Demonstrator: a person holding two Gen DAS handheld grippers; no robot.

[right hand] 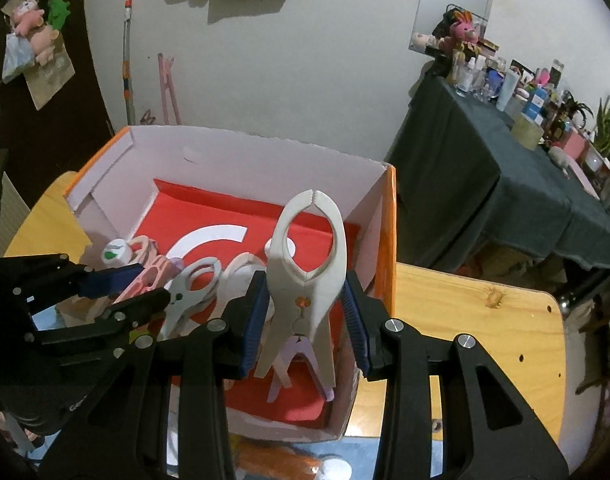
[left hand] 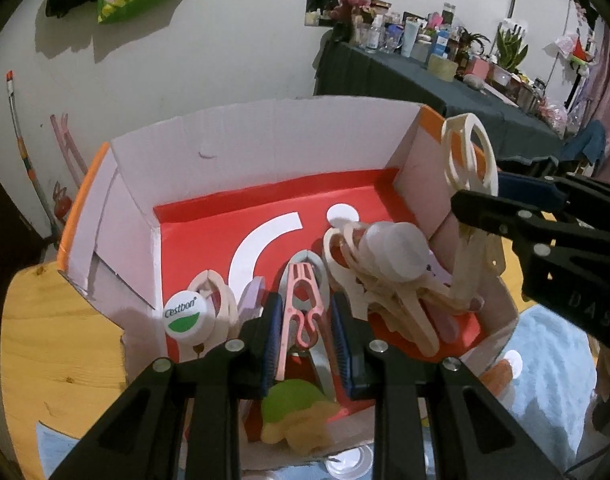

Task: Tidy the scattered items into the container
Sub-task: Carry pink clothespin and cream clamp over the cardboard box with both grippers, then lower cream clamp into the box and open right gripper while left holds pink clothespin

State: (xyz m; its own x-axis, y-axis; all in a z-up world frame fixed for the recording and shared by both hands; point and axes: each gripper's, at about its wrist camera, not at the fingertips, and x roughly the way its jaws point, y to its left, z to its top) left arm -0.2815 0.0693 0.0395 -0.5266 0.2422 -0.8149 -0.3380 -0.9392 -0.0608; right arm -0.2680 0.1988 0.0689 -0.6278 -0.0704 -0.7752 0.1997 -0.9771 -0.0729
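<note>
A cardboard box [left hand: 261,140] with a red floor stands on the wooden table; it also shows in the right wrist view [right hand: 241,152]. Inside lie several cream clips [left hand: 385,276], a white Cestbon cap [left hand: 185,316] and a purple clip [right hand: 301,360]. My left gripper [left hand: 303,332] is over the box, its blue pads around a pink clip [left hand: 303,304] with small gaps on both sides. My right gripper [right hand: 305,320] holds a cream clip [right hand: 307,256] upright over the box's right side, pads against it. That gripper [left hand: 501,196] and clip [left hand: 469,152] also show in the left wrist view.
A green and yellow item [left hand: 293,416] lies at the box's near edge. A light blue cloth [left hand: 553,364] covers the table on the near side, with an orange item [right hand: 273,460] on it. A cluttered dark-clothed table [right hand: 525,160] stands behind to the right.
</note>
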